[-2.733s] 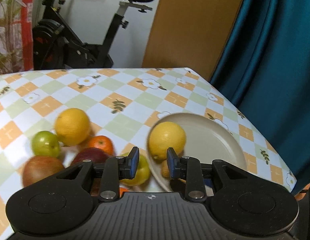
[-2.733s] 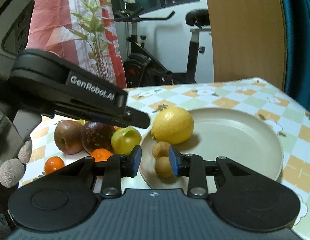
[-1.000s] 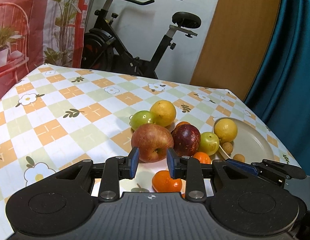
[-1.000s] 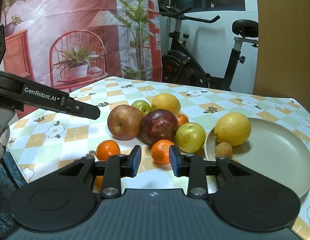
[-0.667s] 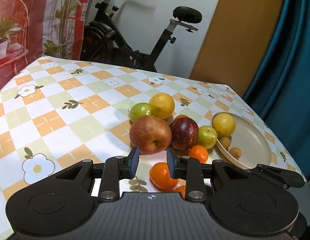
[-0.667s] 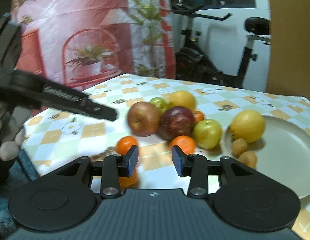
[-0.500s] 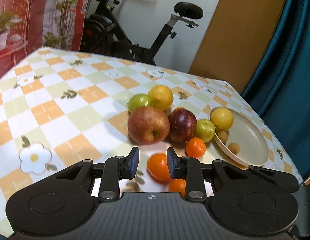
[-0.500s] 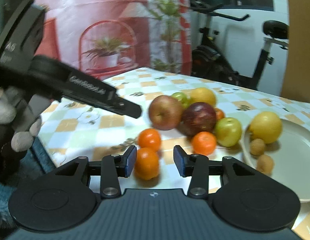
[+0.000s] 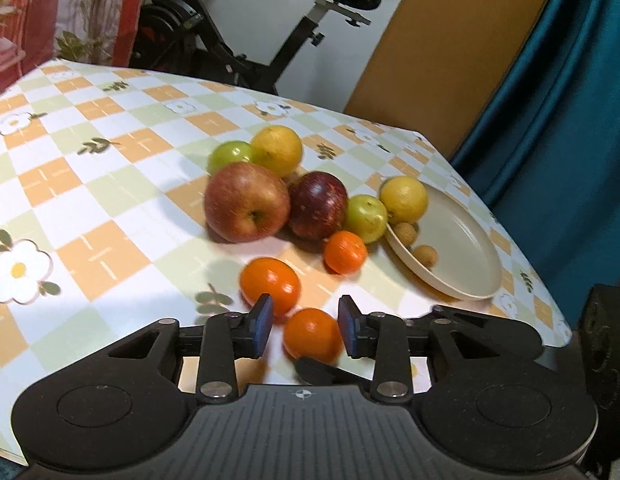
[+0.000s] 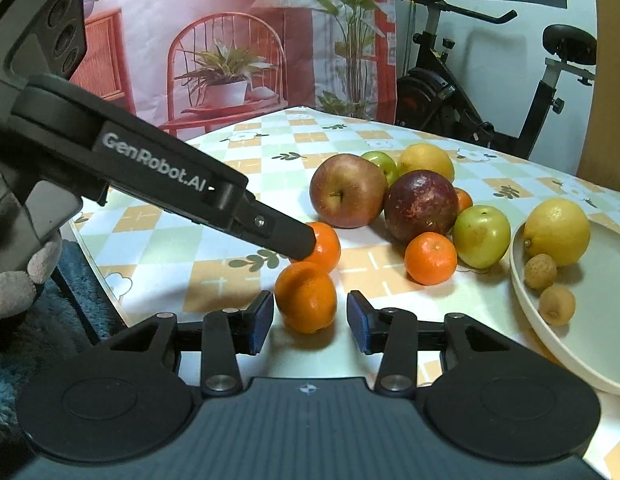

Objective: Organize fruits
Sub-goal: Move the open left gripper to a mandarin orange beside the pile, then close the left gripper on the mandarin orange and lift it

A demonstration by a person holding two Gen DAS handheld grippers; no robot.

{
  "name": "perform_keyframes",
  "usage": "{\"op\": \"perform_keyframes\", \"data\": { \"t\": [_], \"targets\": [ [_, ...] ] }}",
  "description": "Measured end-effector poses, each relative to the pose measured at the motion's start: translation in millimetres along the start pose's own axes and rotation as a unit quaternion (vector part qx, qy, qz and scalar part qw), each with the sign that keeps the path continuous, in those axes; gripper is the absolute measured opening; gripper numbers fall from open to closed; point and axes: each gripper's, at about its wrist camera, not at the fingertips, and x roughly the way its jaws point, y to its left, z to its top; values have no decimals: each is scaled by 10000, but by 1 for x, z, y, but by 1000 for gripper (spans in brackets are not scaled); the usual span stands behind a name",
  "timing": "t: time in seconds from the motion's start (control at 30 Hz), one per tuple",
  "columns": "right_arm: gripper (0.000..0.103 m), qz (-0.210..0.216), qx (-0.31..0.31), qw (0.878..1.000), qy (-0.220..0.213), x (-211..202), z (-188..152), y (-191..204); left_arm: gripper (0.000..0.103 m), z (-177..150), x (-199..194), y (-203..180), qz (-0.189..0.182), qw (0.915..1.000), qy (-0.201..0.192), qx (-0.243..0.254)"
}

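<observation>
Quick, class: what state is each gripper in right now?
Left gripper: opening, empty, near tangerine lying ahead between its fingers.
Right gripper: open around the tangerine, not gripping.

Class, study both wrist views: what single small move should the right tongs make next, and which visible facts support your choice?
Probably ease forward a little and close. The right tongs stand open with the nearest small orange mandarin sitting just ahead between the pads, untouched, on the checked tablecloth. The beige round plate already holds a yellow lemon, so it likely goes there.

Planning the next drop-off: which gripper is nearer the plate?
Right. The right gripper sits just left of the plate; the left gripper is farther left, jaws opening with a tangerine between them.
</observation>
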Motion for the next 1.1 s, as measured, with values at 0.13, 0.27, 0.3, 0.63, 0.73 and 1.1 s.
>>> {"op": "perform_keyframes", "data": {
  "t": [0.13,0.27,0.3,0.63,0.73,1.1],
  "targets": [
    [44,28,11,10000,44,3,-1,-1,39,-3,6,-2,-46,9999,136,21],
    [44,65,-13,9999,86,4,-2,0,39,-6,12,2,-97,9995,270,-108],
    [43,70,-15,9999,95,4,-2,0,39,-6,14,3,-110,9994,295,-153],
    [37,61,1,9999,110,6,-2,-1,39,-8,21,7,-202,9986,395,-276],
    [37,59,1,9999,110,6,-2,-1,39,-9,21,6,-192,9988,377,-235],
    [37,-172,132,9997,-131,-6,1,-6,39,6,21,-9,-453,9988,174,-6]
  ]
}}
